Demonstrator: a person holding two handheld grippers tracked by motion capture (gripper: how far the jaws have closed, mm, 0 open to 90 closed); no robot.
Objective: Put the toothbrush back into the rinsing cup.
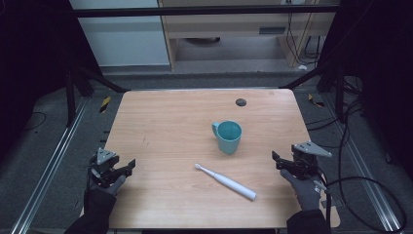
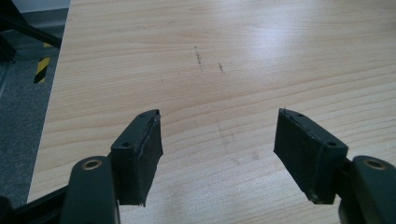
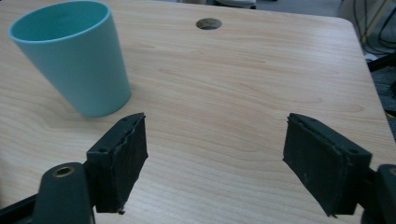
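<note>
A teal cup [image 1: 228,136] with a handle stands upright near the middle of the wooden table [image 1: 165,126]; the right gripper view has the cup [image 3: 74,56] at upper left. A white electric toothbrush [image 1: 225,181] lies flat in front of it, head pointing left. My left gripper [image 1: 127,167] hovers open over the table's left front edge, nothing between its jaws. In its own view the left gripper [image 2: 219,154] faces bare wood. My right gripper [image 1: 277,161] is open at the right edge, empty, right of the toothbrush; the right gripper [image 3: 215,163] sits apart from the cup.
A dark round cable hole [image 1: 240,102] sits near the table's far edge, also the cable hole [image 3: 208,23] in the right gripper view. Black frame bars [image 1: 102,80] flank the table. Cables [image 1: 370,185] lie on the floor at right. A cabinet [image 1: 234,29] stands beyond.
</note>
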